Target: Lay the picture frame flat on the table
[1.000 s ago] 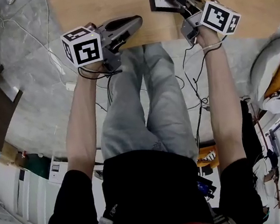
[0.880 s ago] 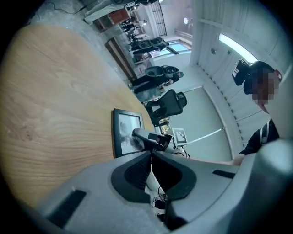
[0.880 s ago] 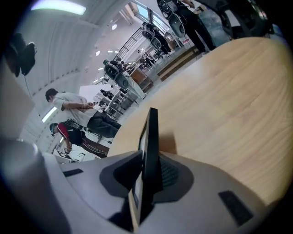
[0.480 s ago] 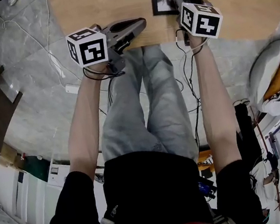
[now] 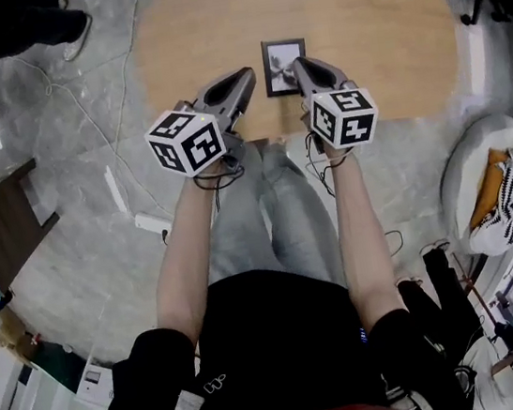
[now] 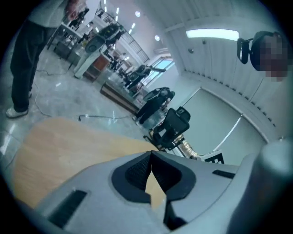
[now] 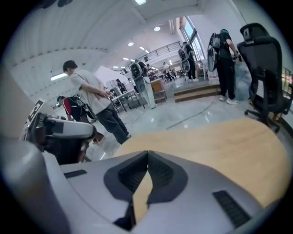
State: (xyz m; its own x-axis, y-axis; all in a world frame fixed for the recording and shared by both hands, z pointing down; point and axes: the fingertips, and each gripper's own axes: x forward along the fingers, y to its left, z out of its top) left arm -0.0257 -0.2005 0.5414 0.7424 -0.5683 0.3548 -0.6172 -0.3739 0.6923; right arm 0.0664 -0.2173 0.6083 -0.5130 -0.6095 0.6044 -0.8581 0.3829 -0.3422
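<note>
**Frame flat, tongs closed**

The picture frame (image 5: 283, 61) lies flat on the tabletop (image 5: 374, 31), near its 6 o'clock edge. My left tongs (image 5: 246, 77) sit at its 9 o'clock and my right tongs (image 5: 297, 63) at 3 o'clock, both pinched together, empty.

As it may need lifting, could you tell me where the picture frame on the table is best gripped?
Grip the picture frame by its near black border, coming from the person's side. It lies flat on the table close to the front edge, so that thin rail is probably easiest to reach.
</note>
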